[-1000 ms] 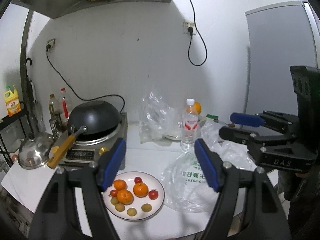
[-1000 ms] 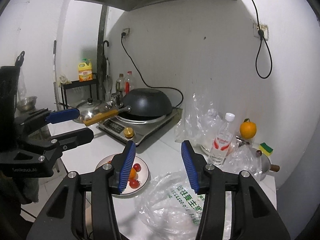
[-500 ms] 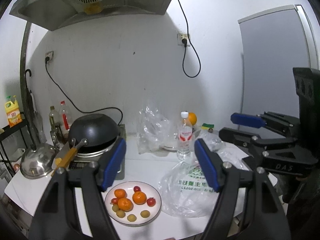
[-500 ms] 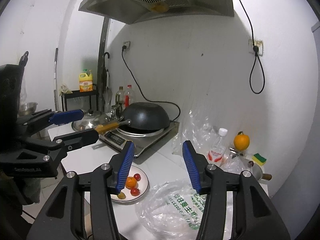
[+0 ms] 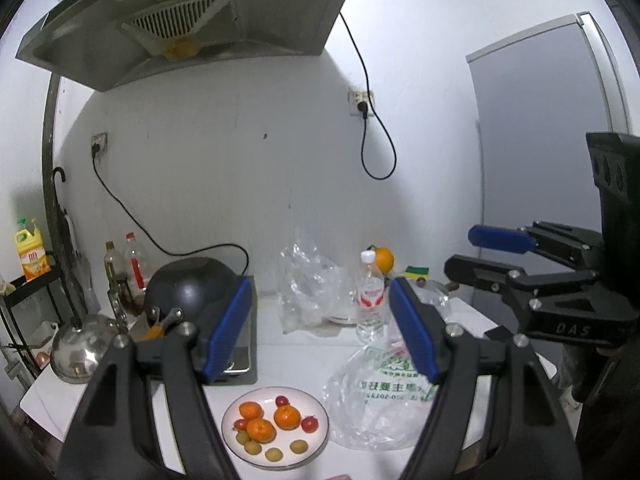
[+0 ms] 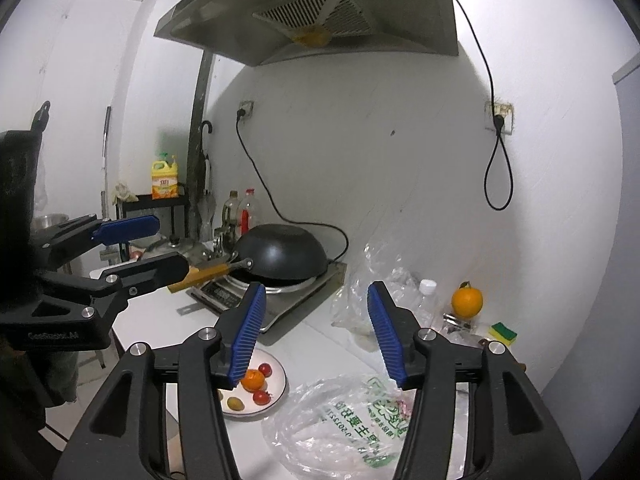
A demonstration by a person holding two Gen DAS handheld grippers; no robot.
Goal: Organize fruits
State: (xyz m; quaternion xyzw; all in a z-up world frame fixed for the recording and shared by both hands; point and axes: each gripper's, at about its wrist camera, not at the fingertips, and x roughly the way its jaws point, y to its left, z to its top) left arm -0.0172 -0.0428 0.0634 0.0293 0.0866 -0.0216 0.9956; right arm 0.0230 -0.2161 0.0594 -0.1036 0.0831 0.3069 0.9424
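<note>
A white counter by a stove holds the plate (image 5: 316, 446) of fruits (image 5: 286, 417) at lower centre. Left gripper (image 5: 320, 332) is spread and empty; right gripper (image 6: 316, 334) is opening, empty. The fruits look light, round and soft: pinch each gently across its middle.

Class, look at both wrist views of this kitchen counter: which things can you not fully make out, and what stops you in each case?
- Plate of fruit, right wrist view: its left part sits behind the right gripper, whose empty jaws are opening.
- Wok, left wrist view: partly behind the left gripper.
- Printed plastic bag, right wrist view: contents unclear through crumpled film.
- Water bottle label: too small to read.
</note>
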